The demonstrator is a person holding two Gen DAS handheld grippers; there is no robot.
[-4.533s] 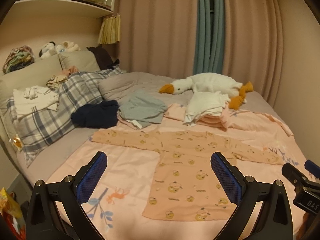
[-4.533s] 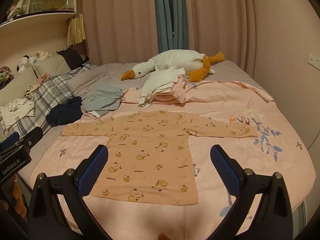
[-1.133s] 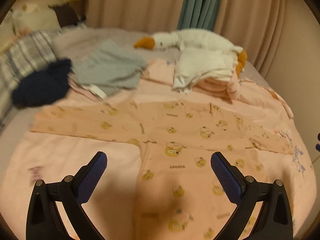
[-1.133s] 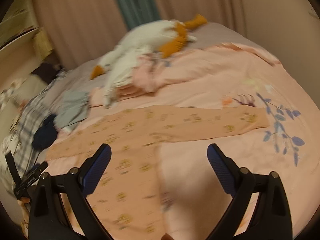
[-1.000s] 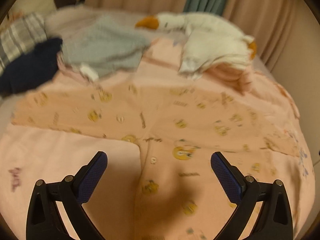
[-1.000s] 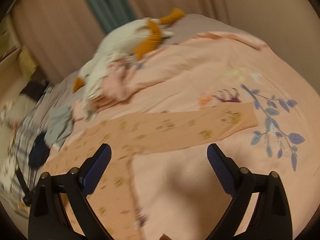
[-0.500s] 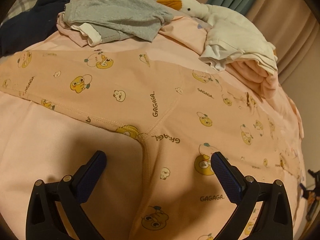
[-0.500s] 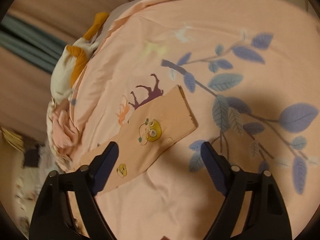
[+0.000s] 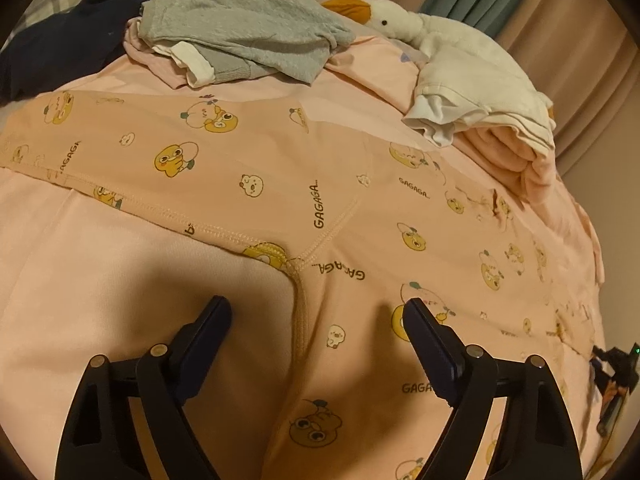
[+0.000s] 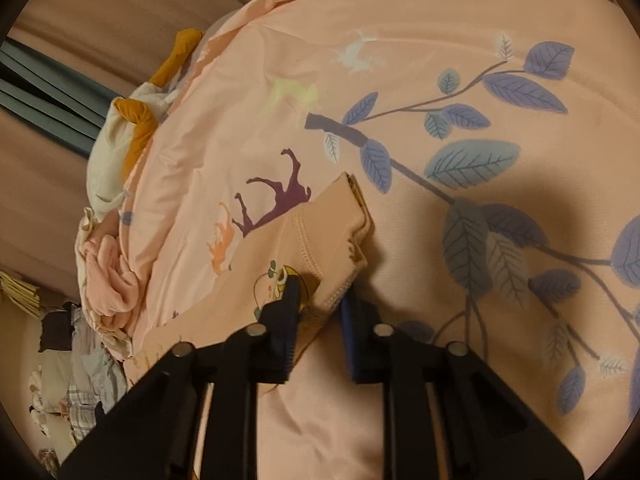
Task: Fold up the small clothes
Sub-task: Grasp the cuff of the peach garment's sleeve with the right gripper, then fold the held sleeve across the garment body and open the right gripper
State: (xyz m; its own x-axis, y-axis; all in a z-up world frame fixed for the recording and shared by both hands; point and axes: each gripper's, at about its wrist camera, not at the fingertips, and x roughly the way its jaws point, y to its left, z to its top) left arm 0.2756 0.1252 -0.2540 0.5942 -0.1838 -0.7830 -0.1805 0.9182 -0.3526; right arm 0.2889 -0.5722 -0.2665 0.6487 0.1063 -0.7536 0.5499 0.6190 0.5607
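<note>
Peach duck-print top (image 9: 280, 168) is spread flat on the pink bedspread (image 10: 420, 60). Its sleeve cuff (image 10: 336, 236), near the bedspread's leaf-printed edge, is bunched between the closing fingers of the right gripper (image 10: 320, 300). The left gripper (image 9: 316, 316) is closing, jaws still apart, astride the underarm seam.

Dim warm light, sharp focus, heavy fisheye bending, dark shadows under the fingers (image 9: 216, 320).

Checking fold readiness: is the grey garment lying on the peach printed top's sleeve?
No, the grey garment lies beyond the peach printed top.
</note>
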